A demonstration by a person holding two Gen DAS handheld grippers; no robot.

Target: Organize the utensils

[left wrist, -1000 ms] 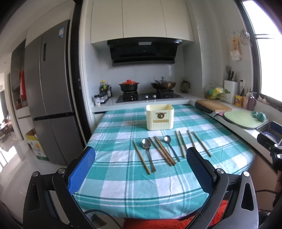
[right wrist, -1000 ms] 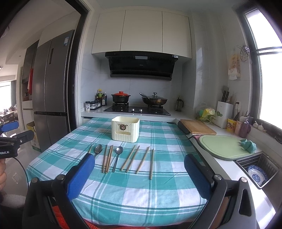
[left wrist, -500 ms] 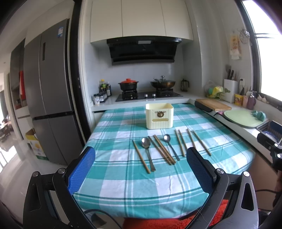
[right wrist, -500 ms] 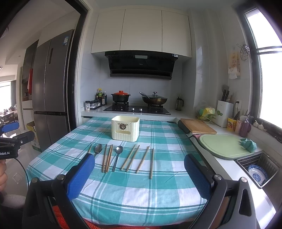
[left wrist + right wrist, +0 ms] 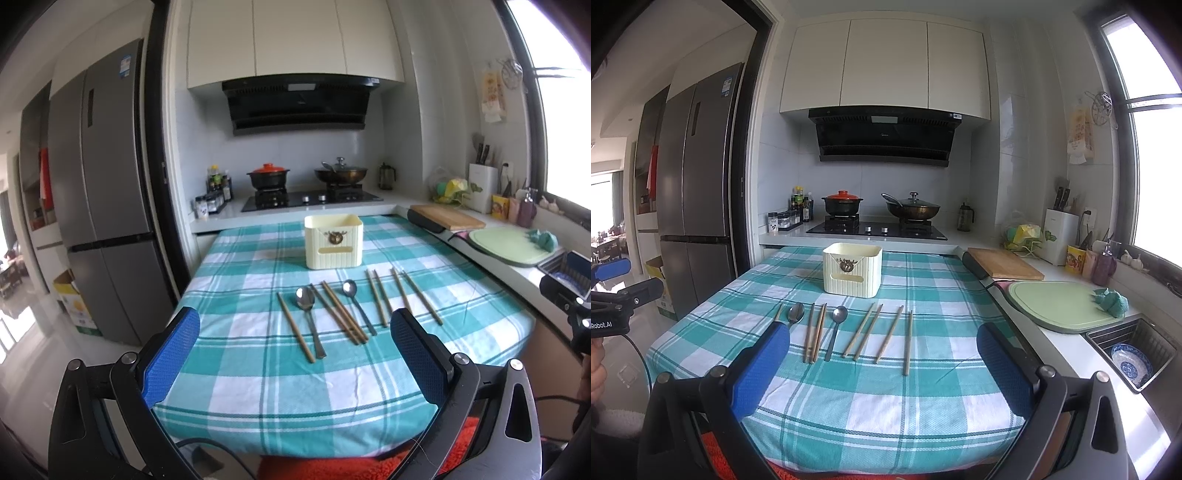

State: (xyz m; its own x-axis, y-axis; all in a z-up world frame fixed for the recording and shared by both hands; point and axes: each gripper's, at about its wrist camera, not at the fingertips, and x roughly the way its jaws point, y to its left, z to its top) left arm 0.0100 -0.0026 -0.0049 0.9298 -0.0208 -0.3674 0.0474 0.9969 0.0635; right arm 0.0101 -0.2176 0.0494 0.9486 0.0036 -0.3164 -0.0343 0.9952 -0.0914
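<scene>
Nothing shifted since a second ago: left claw (image 5: 295, 354) and right claw (image 5: 882, 360) both apart, empty; chopsticks (image 5: 862, 336) and spoons (image 5: 836, 326) untouched on table (image 5: 849, 406), holder (image 5: 852, 274) behind; organizing unstarted

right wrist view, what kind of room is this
A home kitchen, most likely: a gas hob with a red-lidded pot under a range hood, a tall fridge at the left, and a sink by the window. Chopsticks and spoons lie on a checked tablecloth.
</scene>
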